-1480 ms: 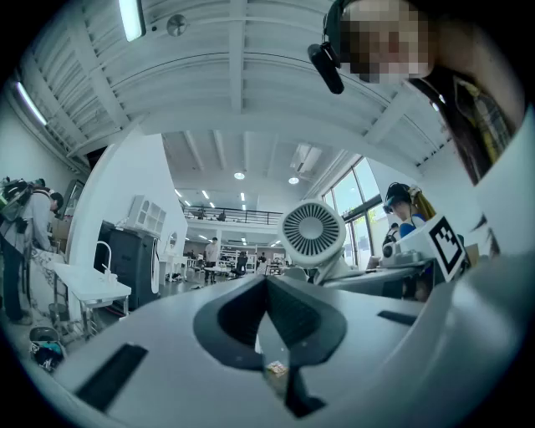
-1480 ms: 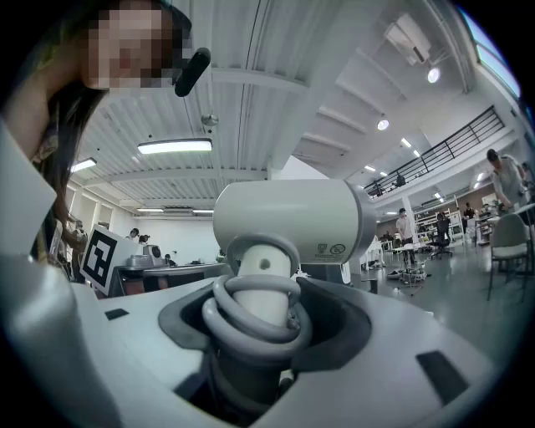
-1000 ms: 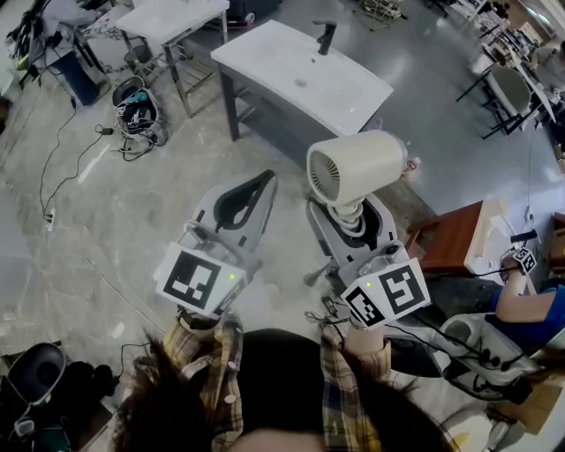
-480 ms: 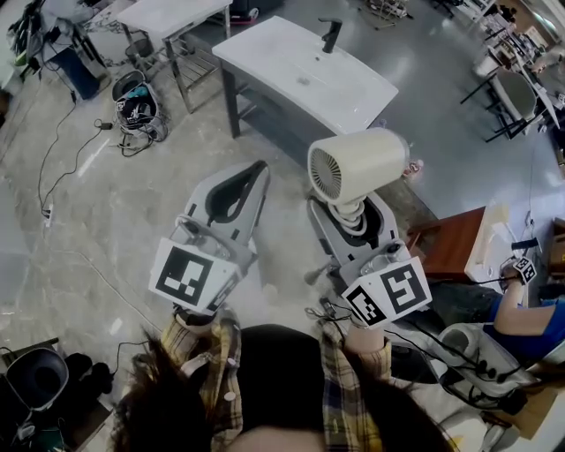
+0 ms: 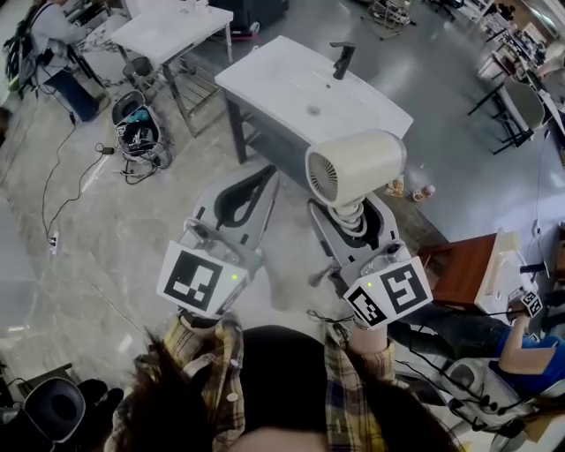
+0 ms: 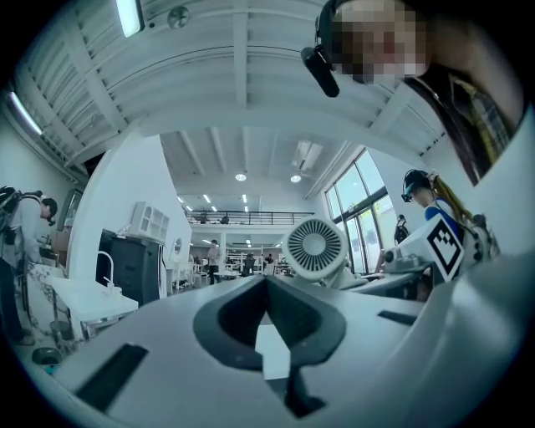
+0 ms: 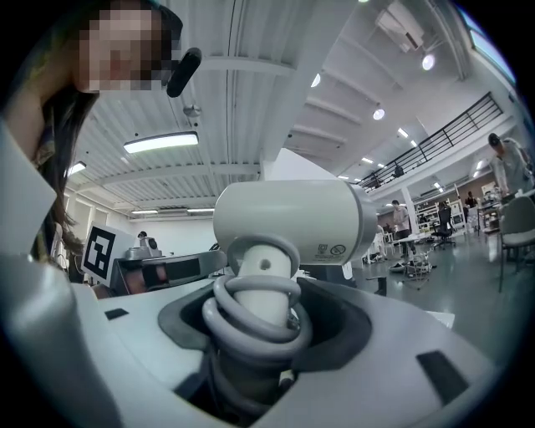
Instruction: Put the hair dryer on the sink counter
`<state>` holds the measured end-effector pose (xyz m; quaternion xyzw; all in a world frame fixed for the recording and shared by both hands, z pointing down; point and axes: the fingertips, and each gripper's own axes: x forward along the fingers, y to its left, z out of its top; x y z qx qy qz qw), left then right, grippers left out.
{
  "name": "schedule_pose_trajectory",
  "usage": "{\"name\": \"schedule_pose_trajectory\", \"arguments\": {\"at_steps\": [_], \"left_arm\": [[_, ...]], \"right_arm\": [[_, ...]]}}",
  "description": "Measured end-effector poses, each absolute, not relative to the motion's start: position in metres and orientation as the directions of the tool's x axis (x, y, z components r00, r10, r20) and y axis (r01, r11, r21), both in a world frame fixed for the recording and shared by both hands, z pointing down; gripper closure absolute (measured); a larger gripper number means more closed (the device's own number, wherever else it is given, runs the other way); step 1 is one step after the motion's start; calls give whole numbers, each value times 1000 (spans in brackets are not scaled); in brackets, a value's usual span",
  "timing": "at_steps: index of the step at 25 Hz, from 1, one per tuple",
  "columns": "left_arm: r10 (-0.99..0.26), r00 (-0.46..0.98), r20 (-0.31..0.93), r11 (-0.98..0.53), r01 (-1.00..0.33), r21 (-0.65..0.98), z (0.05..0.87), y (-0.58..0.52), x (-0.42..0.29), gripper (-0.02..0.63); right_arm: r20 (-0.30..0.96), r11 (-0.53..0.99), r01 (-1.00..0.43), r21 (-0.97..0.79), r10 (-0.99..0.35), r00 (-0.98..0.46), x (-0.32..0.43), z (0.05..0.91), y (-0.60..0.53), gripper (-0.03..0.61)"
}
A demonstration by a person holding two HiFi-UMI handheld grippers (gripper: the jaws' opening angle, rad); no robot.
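Note:
A cream hair dryer [image 5: 357, 168] stands upright in my right gripper [image 5: 350, 217], which is shut on its handle, with the grey cord coiled round it. Its round rear grille faces left. In the right gripper view the dryer's body [image 7: 292, 221] fills the middle above the coiled cord [image 7: 259, 311] between the jaws of the right gripper [image 7: 261, 338]. The white sink counter [image 5: 291, 88] with a black faucet [image 5: 341, 58] lies just beyond the dryer. My left gripper [image 5: 265, 182] hangs beside it, shut and holding nothing. The left gripper view shows the left gripper [image 6: 267, 288] and the dryer's grille [image 6: 314, 247].
A second white table [image 5: 172, 22] stands at the back left, with a basket of gear [image 5: 137, 124] and loose cables [image 5: 71, 177] on the floor. At the right are a brown wooden table [image 5: 459, 265], a person in blue [image 5: 530, 362] and chairs [image 5: 521, 97].
The sink counter has come nearer; its near edge now sits right behind the dryer. Both grippers keep the same pose and the right one still holds the dryer.

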<state>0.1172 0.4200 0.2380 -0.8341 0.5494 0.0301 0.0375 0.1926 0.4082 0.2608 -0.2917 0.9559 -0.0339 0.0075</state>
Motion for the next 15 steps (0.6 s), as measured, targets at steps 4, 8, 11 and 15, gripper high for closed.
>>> {"name": "schedule_pose_trajectory", "arguments": {"at_steps": [4, 8, 11, 15], "left_arm": [[-903, 423, -82, -422, -906, -25, 239, 378, 95, 597], [-895, 438, -81, -437, -899, -24, 239, 342, 71, 597], [-892, 443, -88, -443, -896, -31, 237, 321, 50, 597], [-890, 446, -98, -445, -895, -31, 238, 300, 24, 597]], "right_arm": [[13, 810, -582, -72, -583, -813, 170, 260, 367, 324], [14, 790, -609, -75, -610, -793, 151, 260, 330, 324], [12, 778, -624, -75, -625, -781, 136, 260, 308, 324], [6, 770, -633, -82, -635, -772, 114, 260, 286, 324]]}}
